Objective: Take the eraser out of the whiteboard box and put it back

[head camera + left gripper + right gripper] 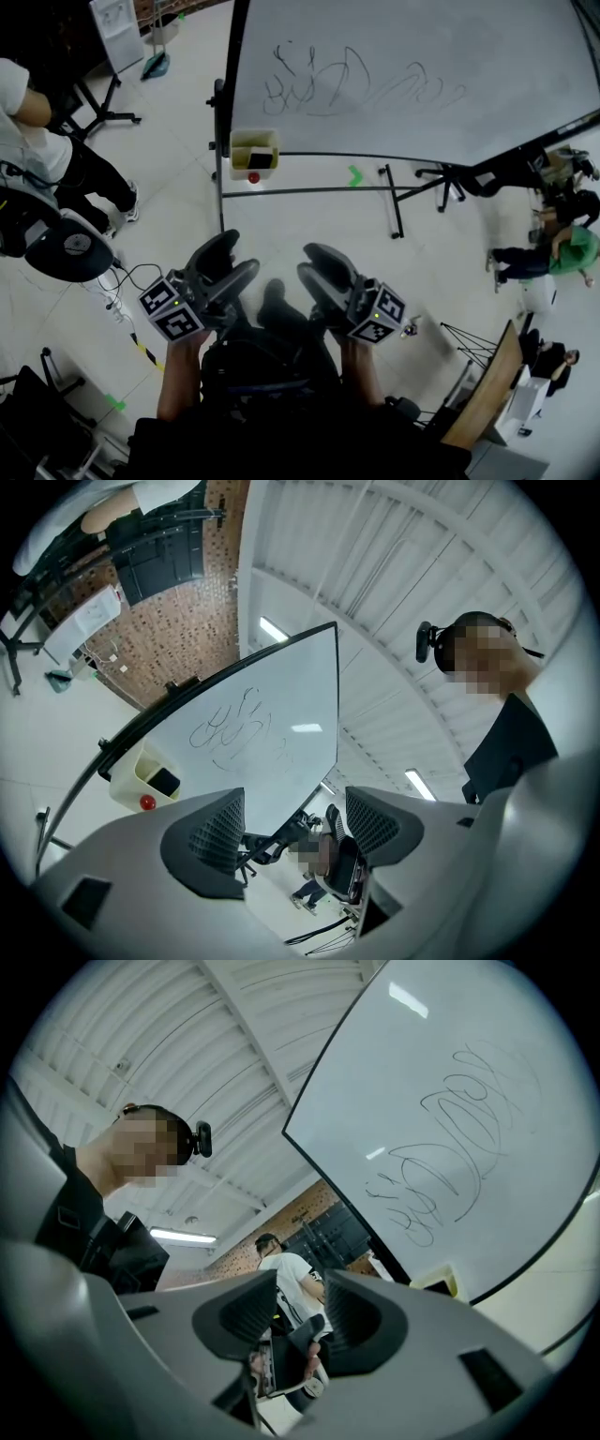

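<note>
Pale tiled floor fills most of the head view, with a large white whiteboard on a black wheeled stand (403, 75) tilted across the upper part of the frame and dark scribbles on its face. We are looking for the dark rectangular eraser (259, 160), and it sits inside the small pale yellow plastic box (236, 156) fixed at the board's lower left corner, with a small red round knob (253, 176) just below it. Both grippers hang low in the frame, well apart from the box. The left gripper (239, 255) lies almost straight below the box in the picture, while the right gripper (309, 264) sits further to the right, so we judge the left one to be the nearer and better lined up for the reach. In the left gripper view the jaws are spread wide with nothing between them, and the box (127, 778) with the eraser (165, 782) shows to the left of the left jaw, so the left gripper (286, 822) would need to swing that way. The eraser's long side seems to run along the board's lower edge, though it is small here. The right gripper (302, 1312) has its jaws partly apart and empty, with the box only a sliver at the lower right of its own view.
</note>
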The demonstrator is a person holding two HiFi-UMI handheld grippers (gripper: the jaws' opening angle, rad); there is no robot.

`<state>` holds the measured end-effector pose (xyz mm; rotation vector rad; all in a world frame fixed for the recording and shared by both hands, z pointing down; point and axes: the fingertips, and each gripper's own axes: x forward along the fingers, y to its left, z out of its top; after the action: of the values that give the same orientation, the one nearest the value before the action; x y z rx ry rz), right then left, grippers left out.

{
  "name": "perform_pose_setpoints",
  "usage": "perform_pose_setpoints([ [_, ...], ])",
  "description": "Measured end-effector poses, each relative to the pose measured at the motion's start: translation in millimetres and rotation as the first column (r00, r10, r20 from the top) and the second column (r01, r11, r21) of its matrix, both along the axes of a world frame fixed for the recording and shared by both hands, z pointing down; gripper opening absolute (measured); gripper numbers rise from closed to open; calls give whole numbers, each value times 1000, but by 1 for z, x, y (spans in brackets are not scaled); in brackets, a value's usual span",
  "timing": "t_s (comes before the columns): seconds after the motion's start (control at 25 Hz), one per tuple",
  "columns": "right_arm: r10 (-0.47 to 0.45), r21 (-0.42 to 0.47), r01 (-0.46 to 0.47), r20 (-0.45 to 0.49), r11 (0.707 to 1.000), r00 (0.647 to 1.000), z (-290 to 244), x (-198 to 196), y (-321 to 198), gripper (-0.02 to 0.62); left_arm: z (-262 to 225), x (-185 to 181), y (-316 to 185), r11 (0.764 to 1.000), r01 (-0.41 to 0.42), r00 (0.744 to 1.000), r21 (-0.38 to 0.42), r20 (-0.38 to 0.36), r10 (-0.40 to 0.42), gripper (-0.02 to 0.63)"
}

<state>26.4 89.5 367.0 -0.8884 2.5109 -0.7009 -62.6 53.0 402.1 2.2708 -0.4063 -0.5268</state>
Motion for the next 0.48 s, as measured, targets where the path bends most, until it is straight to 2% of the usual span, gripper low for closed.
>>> perform_pose_setpoints([
  [0.28,-85,11,84,36,996,996,6,13,-37,164,1,11,-28,997,79,995,8,58,-79,331],
  [0.48,-164,48,162,24,986,986,-3,36,-74,164,-12,37,-55,991,134,987,30,83,-136,331],
])
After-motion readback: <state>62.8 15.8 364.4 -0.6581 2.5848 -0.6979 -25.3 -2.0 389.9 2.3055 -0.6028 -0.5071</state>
